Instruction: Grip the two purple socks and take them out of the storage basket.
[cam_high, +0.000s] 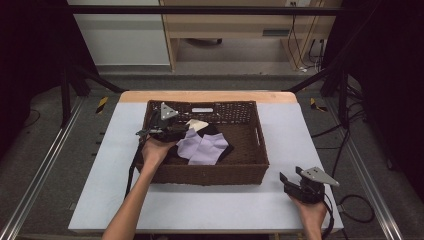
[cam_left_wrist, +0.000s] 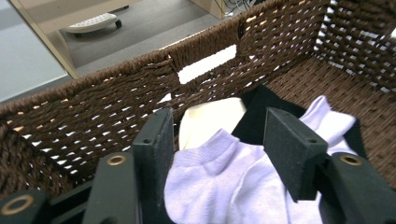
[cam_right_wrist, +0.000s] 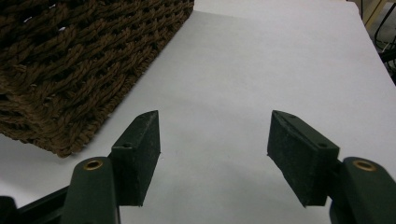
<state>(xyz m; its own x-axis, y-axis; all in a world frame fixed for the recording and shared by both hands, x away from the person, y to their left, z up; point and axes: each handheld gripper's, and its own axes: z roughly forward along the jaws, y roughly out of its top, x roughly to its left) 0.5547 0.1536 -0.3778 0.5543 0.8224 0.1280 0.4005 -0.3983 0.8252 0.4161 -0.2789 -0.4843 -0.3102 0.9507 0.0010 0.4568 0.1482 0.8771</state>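
Observation:
A brown wicker basket stands in the middle of the white table. Inside lie two lavender socks on a black sock, with a cream sock behind them. My left gripper reaches into the basket's left side. In the left gripper view its jaws stand apart on either side of a lavender sock's cuff, not pressing it. The cream sock and black sock lie just beyond. My right gripper rests open on the table by the basket's front right corner, with nothing between its jaws.
The basket's woven far wall has a handle slot. Its corner sits left of the right gripper, with bare white table ahead. Black frame posts and cables flank the table.

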